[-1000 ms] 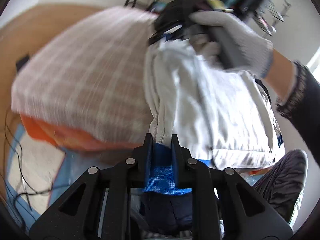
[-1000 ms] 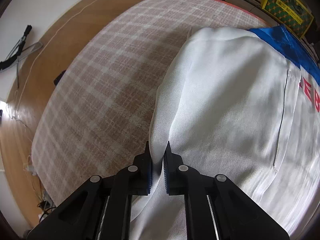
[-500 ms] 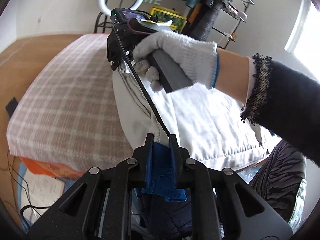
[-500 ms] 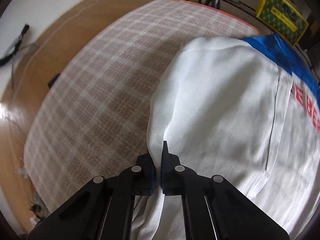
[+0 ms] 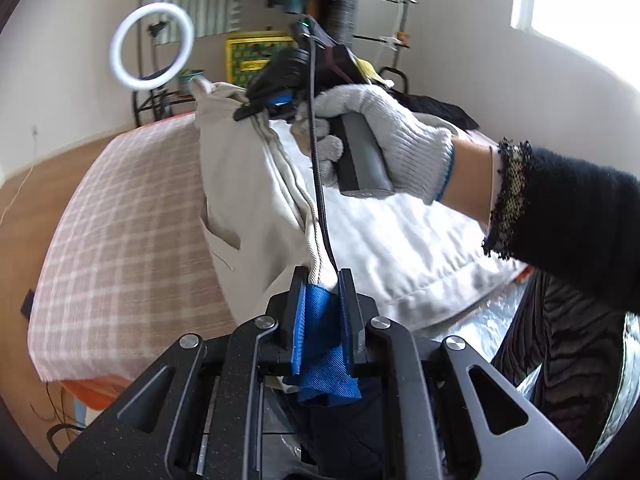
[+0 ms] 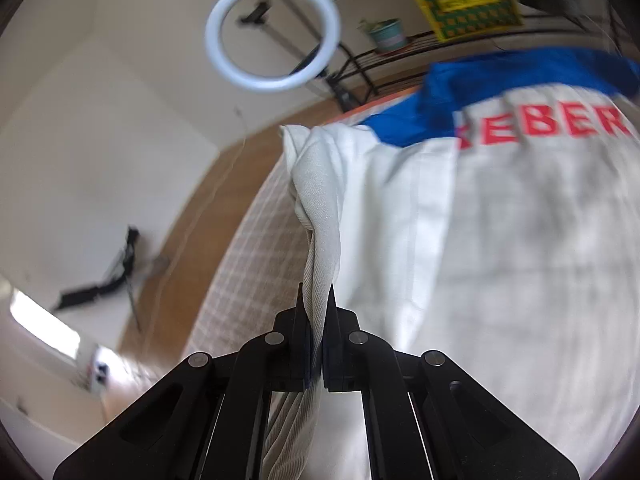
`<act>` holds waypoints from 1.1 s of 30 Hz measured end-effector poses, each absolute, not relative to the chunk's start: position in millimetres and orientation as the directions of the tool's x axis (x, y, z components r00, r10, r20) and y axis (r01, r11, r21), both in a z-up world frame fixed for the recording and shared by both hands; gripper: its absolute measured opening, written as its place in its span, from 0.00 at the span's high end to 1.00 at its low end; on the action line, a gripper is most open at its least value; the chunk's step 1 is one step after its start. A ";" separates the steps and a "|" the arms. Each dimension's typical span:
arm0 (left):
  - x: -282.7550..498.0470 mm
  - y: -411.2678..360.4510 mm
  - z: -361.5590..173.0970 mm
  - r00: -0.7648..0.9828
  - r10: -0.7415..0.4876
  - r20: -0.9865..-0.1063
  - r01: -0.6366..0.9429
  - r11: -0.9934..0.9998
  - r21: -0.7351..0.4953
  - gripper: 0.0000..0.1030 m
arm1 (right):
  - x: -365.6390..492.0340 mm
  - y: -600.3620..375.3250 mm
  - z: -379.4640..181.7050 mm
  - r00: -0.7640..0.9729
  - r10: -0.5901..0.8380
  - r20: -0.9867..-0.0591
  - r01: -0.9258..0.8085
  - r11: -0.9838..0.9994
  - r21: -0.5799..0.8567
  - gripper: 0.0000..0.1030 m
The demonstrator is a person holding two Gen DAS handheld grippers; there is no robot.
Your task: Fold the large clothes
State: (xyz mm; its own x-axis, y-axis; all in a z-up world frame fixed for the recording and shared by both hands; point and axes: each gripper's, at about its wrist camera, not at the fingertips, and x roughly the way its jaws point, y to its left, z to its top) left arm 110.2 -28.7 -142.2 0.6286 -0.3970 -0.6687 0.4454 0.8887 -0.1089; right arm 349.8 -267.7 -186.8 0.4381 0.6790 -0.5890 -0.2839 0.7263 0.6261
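Observation:
A large white garment (image 5: 256, 208) with a blue panel and red letters (image 6: 544, 124) hangs lifted over a checked bed (image 5: 120, 232). My left gripper (image 5: 320, 280) is shut on its near edge, where white hem and blue cloth (image 5: 320, 332) sit between the pads. In the left wrist view a gloved hand (image 5: 384, 136) holds my right gripper (image 5: 256, 110) farther back, pinching the garment's upper edge. In the right wrist view my right gripper (image 6: 316, 296) is shut on a bunched white fold (image 6: 320, 248), and the cloth spreads to the right.
A ring light (image 5: 152, 46) on a stand and a yellow crate (image 5: 256, 56) stand behind the bed, with a clothes rack (image 5: 360, 0) at the far right. Wooden floor (image 5: 36, 184) runs along the bed's left. Cables (image 5: 60, 412) lie at the near left corner.
My right gripper closed on the white fold and swung it up off the bed. My left gripper rose and rolled, keeping the blue-and-white edge. The garment now hangs stretched between both.

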 end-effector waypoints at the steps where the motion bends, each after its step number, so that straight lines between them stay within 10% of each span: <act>1: 109.3 -34.7 -143.2 0.623 -0.399 -0.672 0.458 0.883 -0.100 0.88 | 348.2 -279.7 -194.5 0.450 0.681 -0.577 -0.237 0.714 0.659 0.98; 9: 109.6 -79.3 -160.1 0.548 -0.411 -0.729 0.539 0.839 -0.067 0.89 | 347.3 -351.7 -252.9 0.456 0.619 -0.639 0.015 0.713 0.701 0.98; 25: 102.0 -96.4 -176.1 0.451 -0.448 -0.772 0.591 0.798 -0.118 0.86 | 356.3 -354.4 -234.7 0.392 0.506 -0.769 -0.082 0.851 0.518 0.89; 33: 59.6 -42.8 -138.5 0.480 -0.521 -0.705 0.561 0.801 -0.209 0.86 | 302.5 -384.0 -156.5 0.464 0.577 -0.672 -0.231 0.812 0.537 0.88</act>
